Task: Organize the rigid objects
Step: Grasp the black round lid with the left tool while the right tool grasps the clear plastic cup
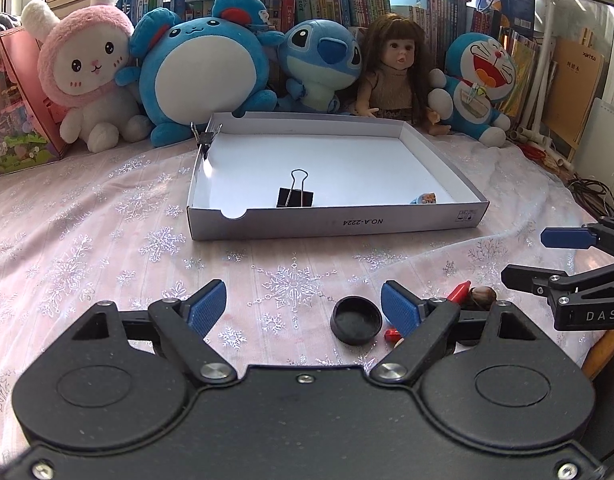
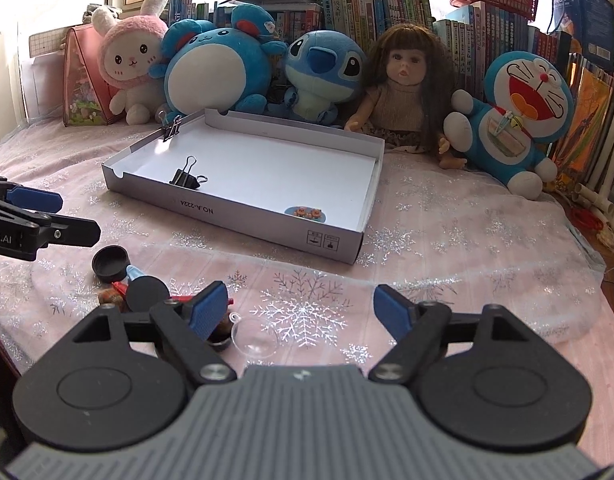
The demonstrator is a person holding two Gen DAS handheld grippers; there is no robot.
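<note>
A shallow white cardboard box (image 1: 335,226) (image 2: 243,216) lies on the pink snowflake cloth. Inside it sit a black binder clip (image 1: 294,196) (image 2: 185,178) and a small blue sticker piece (image 1: 425,199) (image 2: 305,213). A second binder clip (image 1: 205,136) (image 2: 170,130) grips the box's left wall. My left gripper (image 1: 303,310) is open and empty; a black round cap (image 1: 357,320) (image 2: 110,262) lies just inside its right finger. My right gripper (image 2: 301,308) is open and empty. A pile of small items lies by its left finger: a black disc (image 2: 147,294), red pieces (image 2: 121,288), a clear dome (image 2: 254,338).
Plush toys and a doll (image 1: 391,68) line the back in front of bookshelves. A pink toy box (image 1: 15,100) stands at the far left. A red piece (image 1: 459,291) and a brown nut (image 1: 483,294) lie near the left gripper's right finger. The table edge drops off at right.
</note>
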